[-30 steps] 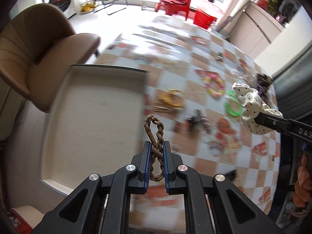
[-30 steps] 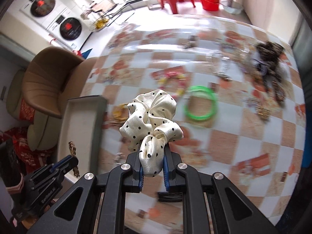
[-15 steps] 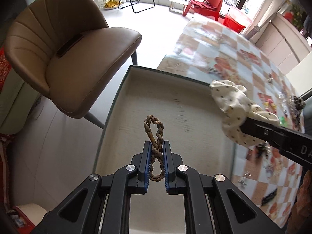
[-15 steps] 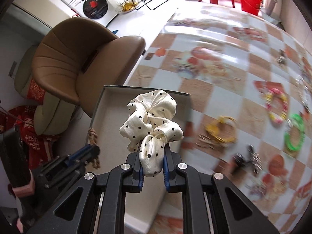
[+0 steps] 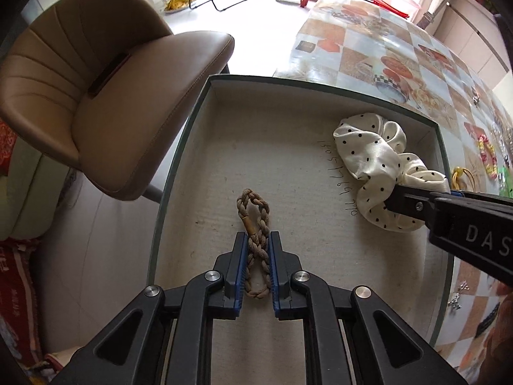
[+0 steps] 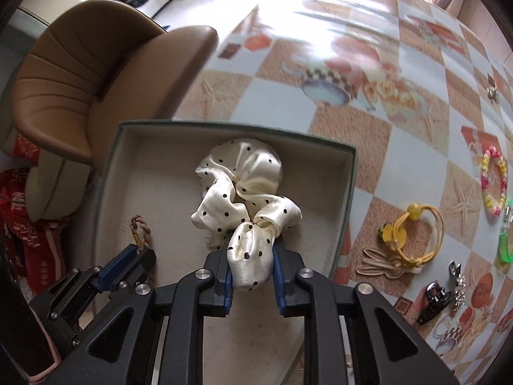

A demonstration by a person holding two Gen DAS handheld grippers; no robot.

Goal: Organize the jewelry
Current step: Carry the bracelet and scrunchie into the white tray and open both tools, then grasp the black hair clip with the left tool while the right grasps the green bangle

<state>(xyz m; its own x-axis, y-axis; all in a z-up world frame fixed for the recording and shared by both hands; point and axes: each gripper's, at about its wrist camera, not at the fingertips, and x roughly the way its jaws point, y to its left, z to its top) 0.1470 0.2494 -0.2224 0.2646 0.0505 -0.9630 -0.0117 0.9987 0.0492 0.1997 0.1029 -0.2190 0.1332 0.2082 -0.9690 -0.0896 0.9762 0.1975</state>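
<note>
The cream, black-dotted satin scrunchie (image 6: 239, 189) lies bunched near the far right corner of the shallow grey tray (image 6: 351, 173), 1 fold between the right gripper (image 6: 250, 250), whose jaws have just been opening, perhaps loosely. The left gripper (image 5: 255, 250) pinches a brown braided bracelet (image 5: 255, 224) near the tray's middle.

The near end of the tray (image 5: 179, 173) is covered by the left gripper (image 5: 256, 240) and cut off at the bottom edge. Part of the scrunchie (image 5: 368, 157) is hidden behind the right gripper (image 6: 251, 250), and the lower loop of the braided band (image 5: 256, 243) is partly masked between the pads. Handwriting on the tray floor cannot be read. Small trinkets (image 6: 455, 285) on the tablecloth (image 6: 352, 48) are too small and blurred to be identified. The chair (image 5: 105, 96) is cropped at the left.
</note>
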